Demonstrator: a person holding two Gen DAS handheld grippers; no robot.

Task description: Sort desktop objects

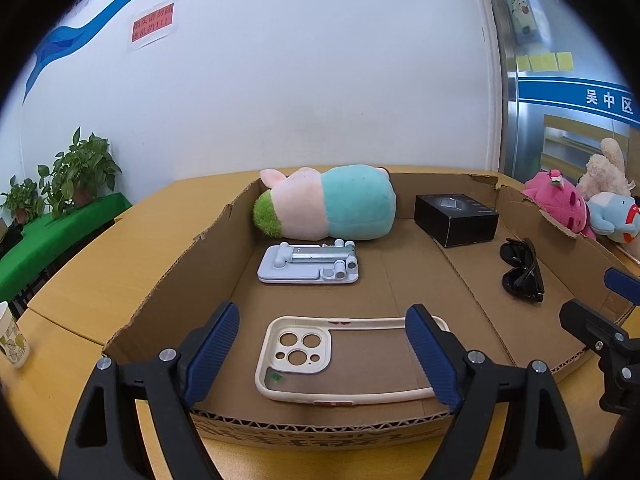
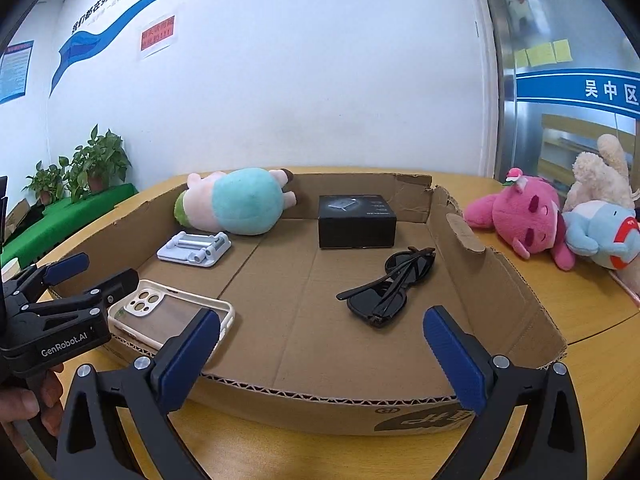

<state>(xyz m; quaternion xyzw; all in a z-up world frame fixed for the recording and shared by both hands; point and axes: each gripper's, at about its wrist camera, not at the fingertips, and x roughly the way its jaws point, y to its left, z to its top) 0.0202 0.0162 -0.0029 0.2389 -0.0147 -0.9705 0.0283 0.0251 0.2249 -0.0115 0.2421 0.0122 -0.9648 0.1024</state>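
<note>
1. The left claw (image 1: 322, 354) stands wide with nothing between its blue pads, hovering at the near rim of the cardboard tray (image 1: 168, 280). Directly under and between its fingers lies the cream phone case (image 1: 344, 360), flat on the tray floor.
2. The right claw (image 2: 322, 354) is likewise spread wide and holds nothing. It hovers over the tray's near edge, the left claw close on its left.
3. Just ahead of the right claw, slightly right, rest folded black sunglasses (image 2: 390, 286).
4. Farther ahead of the left claw sits a white folded phone stand (image 1: 308, 262). Beyond that, against the far wall, lies a pink, teal and green plush toy (image 1: 326, 202).
5. Ahead of the right claw, past the sunglasses, stands a black box (image 2: 356, 220).
6. Outside the tray, well to the right claw's right, a pink plush (image 2: 520, 216), a blue plush (image 2: 600, 236) and a beige plush (image 2: 600, 176) lie on the yellow table (image 2: 592, 304).
7. Judgement: a release or a fresh reach seems in hand. The loose plush toys look unsorted, so the next move likely calls for the right claw to swing right and close on a soft body.
</note>
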